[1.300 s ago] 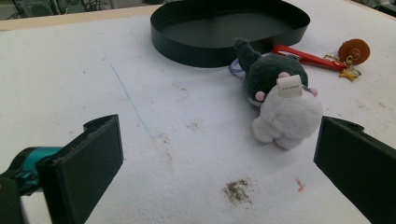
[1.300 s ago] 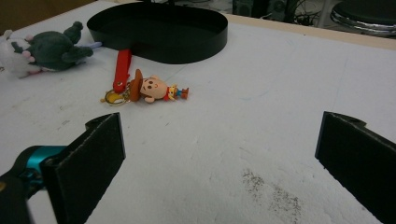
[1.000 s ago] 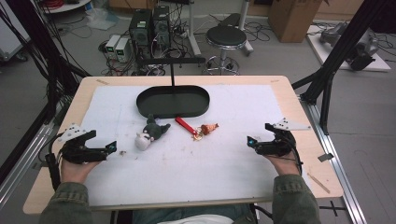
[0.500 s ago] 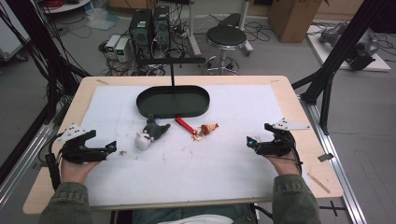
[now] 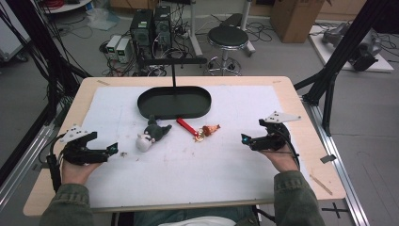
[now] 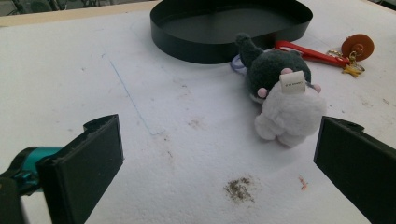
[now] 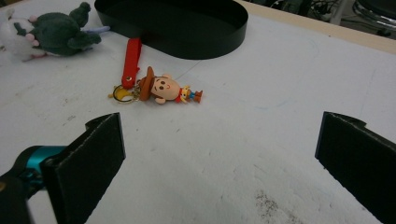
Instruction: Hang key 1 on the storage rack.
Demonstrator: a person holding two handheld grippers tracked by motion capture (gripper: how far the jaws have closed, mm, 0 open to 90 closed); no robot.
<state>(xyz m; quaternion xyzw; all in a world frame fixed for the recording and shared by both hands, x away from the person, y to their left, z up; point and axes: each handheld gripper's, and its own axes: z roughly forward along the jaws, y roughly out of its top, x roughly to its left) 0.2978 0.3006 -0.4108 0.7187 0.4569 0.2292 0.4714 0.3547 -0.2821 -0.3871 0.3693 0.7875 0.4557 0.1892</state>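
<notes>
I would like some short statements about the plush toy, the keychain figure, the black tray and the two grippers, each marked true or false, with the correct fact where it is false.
1. The plush toy lies inside the black tray. False: it lies on the white table cover just in front of the tray.
2. The left gripper has its jaws open and holds nothing. True.
3. The keychain figure is attached to a red strap. True.
4. The right gripper is shut on the keychain figure. False: its jaws are open, and the figure lies apart from them on the table.
5. The black tray has nothing in it. True.
</notes>
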